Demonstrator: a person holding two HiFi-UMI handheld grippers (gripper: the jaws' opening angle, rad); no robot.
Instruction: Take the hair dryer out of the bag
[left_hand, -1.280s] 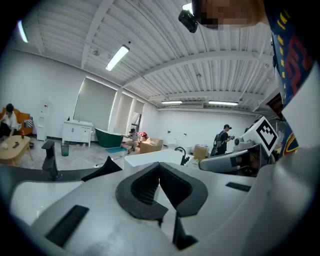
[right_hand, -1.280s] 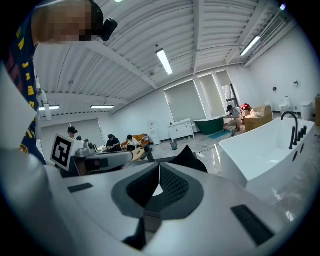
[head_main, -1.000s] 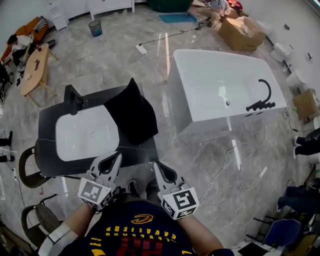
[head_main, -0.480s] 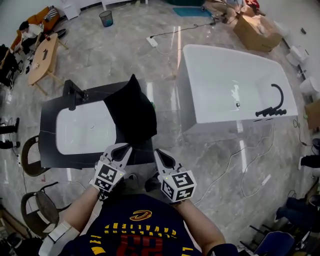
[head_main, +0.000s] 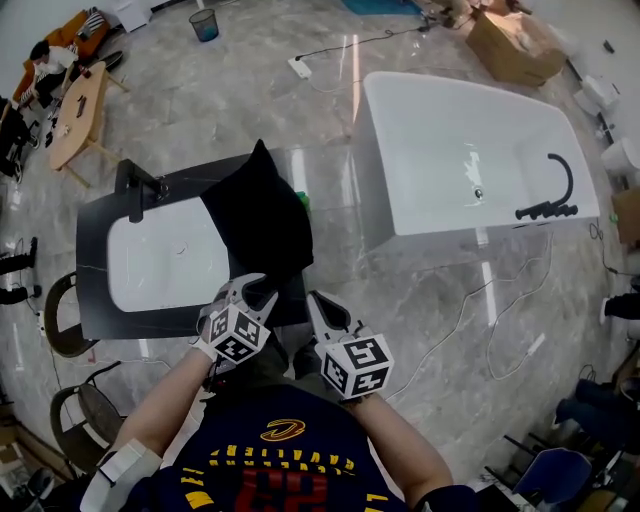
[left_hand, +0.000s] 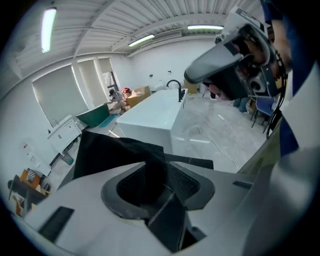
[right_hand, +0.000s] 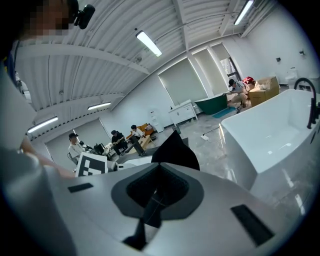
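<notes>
A black fabric bag (head_main: 255, 215) stands slumped on the right end of a dark vanity counter (head_main: 95, 285); its peak points away from me. No hair dryer shows in any view. My left gripper (head_main: 250, 289) hovers at the bag's near edge, and its jaws have just been opening; they stand apart with nothing between them. In the left gripper view the bag (left_hand: 112, 152) lies just beyond that gripper (left_hand: 157, 172). My right gripper (head_main: 318, 300) is shut and empty, just right of the bag's near corner. The right gripper view shows the bag (right_hand: 175, 150) ahead of the closed jaws (right_hand: 159, 180).
A white basin (head_main: 165, 265) with a black tap (head_main: 140, 190) fills the counter's left part. To the right stands a white bathtub (head_main: 460, 150) with a black faucet (head_main: 550, 195). Chairs (head_main: 60, 330) are at the left, cables run on the floor, and a cardboard box (head_main: 515, 45) is far back.
Both grippers have moved forward and down toward the bag's near edge. The left gripper has rolled and its jaws have spread apart; the right stays shut.
</notes>
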